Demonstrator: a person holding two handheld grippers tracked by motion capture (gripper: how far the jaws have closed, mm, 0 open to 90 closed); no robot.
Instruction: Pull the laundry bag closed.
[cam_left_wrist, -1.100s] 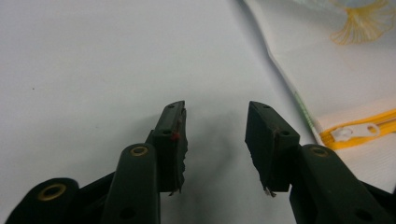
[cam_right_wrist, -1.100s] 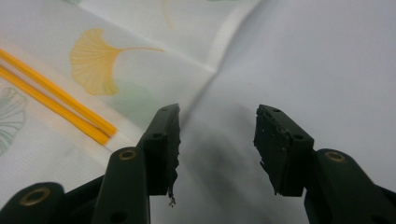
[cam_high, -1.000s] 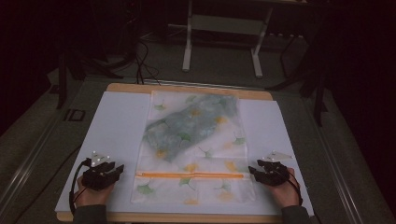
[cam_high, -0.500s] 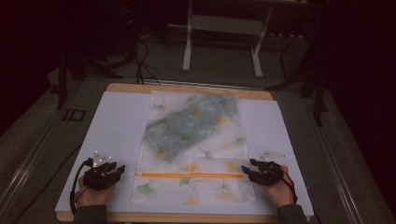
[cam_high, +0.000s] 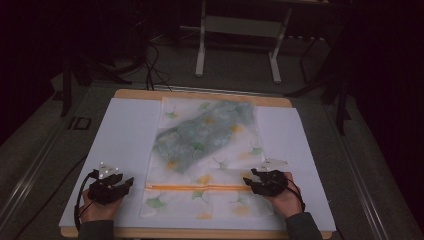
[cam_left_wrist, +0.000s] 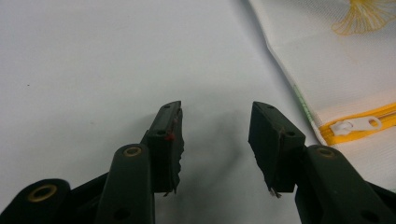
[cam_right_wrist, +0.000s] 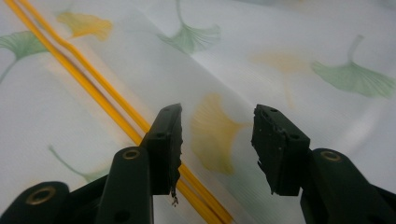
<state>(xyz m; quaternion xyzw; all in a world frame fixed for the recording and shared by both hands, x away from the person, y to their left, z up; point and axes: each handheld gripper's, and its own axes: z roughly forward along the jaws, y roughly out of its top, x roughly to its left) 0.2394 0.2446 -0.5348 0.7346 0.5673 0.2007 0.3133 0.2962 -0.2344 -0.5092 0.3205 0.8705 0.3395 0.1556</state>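
**Both grippers spread, nothing held, at the near end of the zipped bag**

A white mesh bag (cam_high: 205, 160) printed with green and yellow ginkgo leaves lies flat along the middle of the white sheet (cam_high: 125, 135) that covers the bench, reaching from the far edge almost to the near edge. A folded greenish cloth (cam_high: 200, 135) shows through its far half. An orange zipper (cam_high: 195, 188) runs straight across the bag's near end, parallel to the near edge of the bench.

The left gripper (cam_high: 126, 183) sits near the near-left corner of the sheet, just beside the bag's left edge but apart from it. In the left gripper view its jaws have just been opening and now stand wide, with bare white sheet between them (cam_left_wrist: 215, 144). The white zipper pull (cam_left_wrist: 352, 125) lies off to the right of the jaws, at the left end of the zipper, untouched.

The right gripper (cam_high: 250, 182) is at the bag's right side, its tips at the right end of the zipper line. In the right gripper view its jaws are also spread wide (cam_right_wrist: 217, 147), over the printed mesh; a yellow leaf shows in the gap and the zipper passes under the left jaw. The pads grip nothing; whether the tips rest on the fabric cannot be told.

Each gripper is held by a hand coming in over the near edge of the bench.
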